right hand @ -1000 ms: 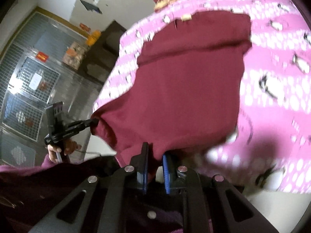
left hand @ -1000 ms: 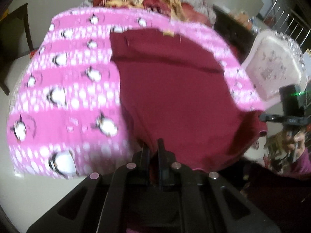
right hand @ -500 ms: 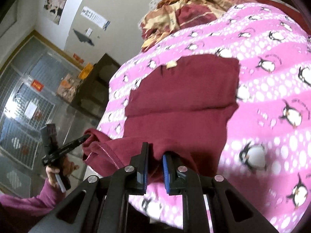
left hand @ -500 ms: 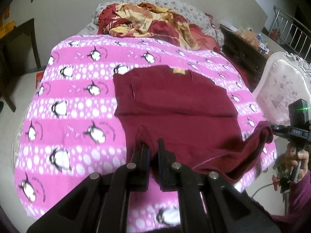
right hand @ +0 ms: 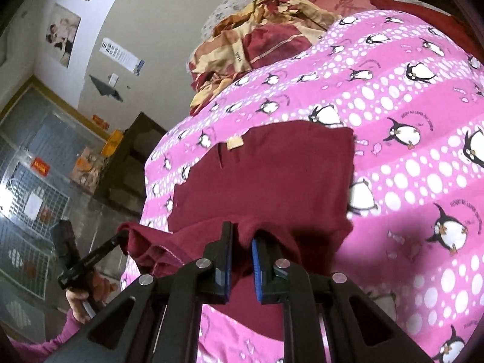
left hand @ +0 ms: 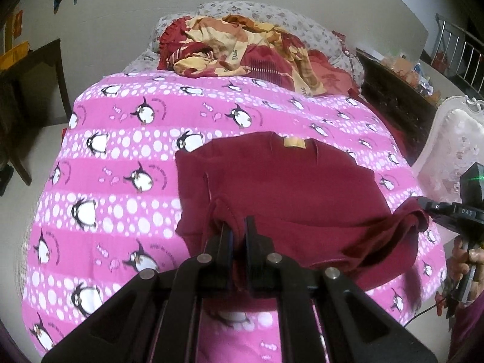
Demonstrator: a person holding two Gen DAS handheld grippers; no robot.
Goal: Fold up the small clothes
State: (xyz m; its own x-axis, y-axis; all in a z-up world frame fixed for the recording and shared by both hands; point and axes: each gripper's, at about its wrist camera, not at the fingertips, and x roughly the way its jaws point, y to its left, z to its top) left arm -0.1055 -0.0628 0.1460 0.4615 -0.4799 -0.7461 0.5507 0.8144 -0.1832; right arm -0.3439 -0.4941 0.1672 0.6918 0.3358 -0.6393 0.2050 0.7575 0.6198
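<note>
A maroon shirt lies on the bed, its collar with a tan label at the far end. My left gripper is shut on the left corner of the hem, which is lifted and doubled back over the shirt's body. In the right wrist view my right gripper is shut on the other hem corner of the shirt. Each gripper shows in the other's view: the right gripper at the right edge, the left gripper at the lower left. The hem sags between them.
A pink penguin blanket covers the bed. Crumpled red and yellow bedding is heaped at the head. A white padded chair stands to the right, dark wooden furniture to the left. A hand holds the right gripper's handle.
Both grippers have carried the shirt's hem forward toward the collar, so the lower part now folds over the rest. Both stay shut on the hem.
</note>
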